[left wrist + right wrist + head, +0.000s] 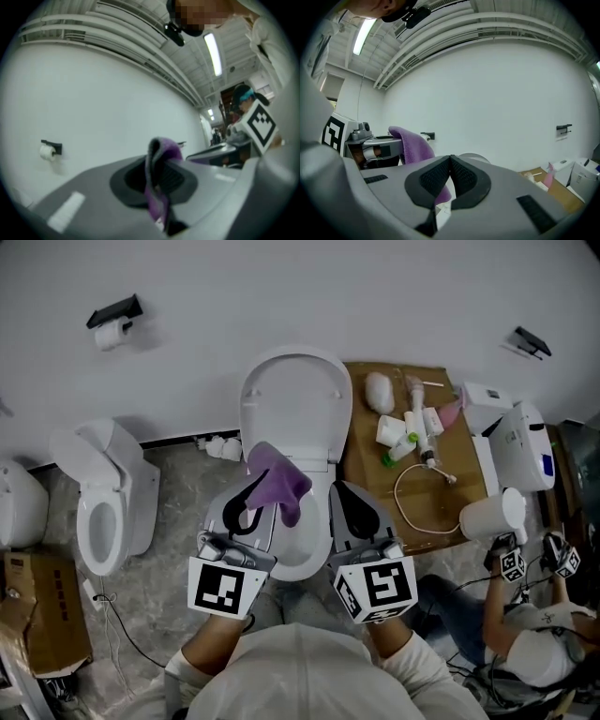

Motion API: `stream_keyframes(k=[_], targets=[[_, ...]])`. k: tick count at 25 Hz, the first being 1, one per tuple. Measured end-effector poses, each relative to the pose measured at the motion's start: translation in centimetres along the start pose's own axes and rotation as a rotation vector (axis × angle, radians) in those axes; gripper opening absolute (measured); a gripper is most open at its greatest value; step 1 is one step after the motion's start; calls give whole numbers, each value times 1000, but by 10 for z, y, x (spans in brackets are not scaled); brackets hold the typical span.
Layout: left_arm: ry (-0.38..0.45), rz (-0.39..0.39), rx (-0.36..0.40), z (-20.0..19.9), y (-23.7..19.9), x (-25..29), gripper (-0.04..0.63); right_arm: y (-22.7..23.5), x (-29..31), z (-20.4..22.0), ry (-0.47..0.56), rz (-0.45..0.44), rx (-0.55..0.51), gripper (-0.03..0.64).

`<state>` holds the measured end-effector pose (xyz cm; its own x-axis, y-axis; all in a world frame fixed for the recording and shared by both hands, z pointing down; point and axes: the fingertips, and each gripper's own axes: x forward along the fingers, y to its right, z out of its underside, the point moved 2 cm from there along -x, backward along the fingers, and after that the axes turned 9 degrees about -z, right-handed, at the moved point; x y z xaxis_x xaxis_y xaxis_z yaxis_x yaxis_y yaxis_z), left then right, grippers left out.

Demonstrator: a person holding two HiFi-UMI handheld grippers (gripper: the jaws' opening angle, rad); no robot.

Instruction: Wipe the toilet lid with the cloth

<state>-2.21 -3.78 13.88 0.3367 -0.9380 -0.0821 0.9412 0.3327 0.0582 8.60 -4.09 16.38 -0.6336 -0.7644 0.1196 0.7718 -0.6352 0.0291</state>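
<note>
Purple cloth [278, 482] is pinched in the left claw [255, 489]. One fold stands up between the pads and the rest hangs down over the far part of the toilet bowl [302, 559]. It's right in front of the raised toilet lid [294, 395]; touching it or not, I can't tell. Right claw [343, 495] sits just beside the cloth, jaws pressed together on nothing. Off to the right, a cardboard sheet [370, 474] on the floor carries bottles [410, 432]. Over on the left, a second toilet [105, 502], and a paper roll [111, 334] on the far wall.

left hand-held gripper [253, 493] holding cloth [281, 479], lid [295, 395] raised
</note>
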Motion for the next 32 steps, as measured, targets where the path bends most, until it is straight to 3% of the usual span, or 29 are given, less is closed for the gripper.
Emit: stream_keyframes(k=[12,22,32], targets=[[-57,-18,-34,48,-27,70,17,33,53,23,-57,-18,31,14],[-34,11,-38,100,-65,128,17,54,101,51,-57,41,9,14],[-44,33,-48,137,-71,164,17,81,141,85,-66,92,9,14]])
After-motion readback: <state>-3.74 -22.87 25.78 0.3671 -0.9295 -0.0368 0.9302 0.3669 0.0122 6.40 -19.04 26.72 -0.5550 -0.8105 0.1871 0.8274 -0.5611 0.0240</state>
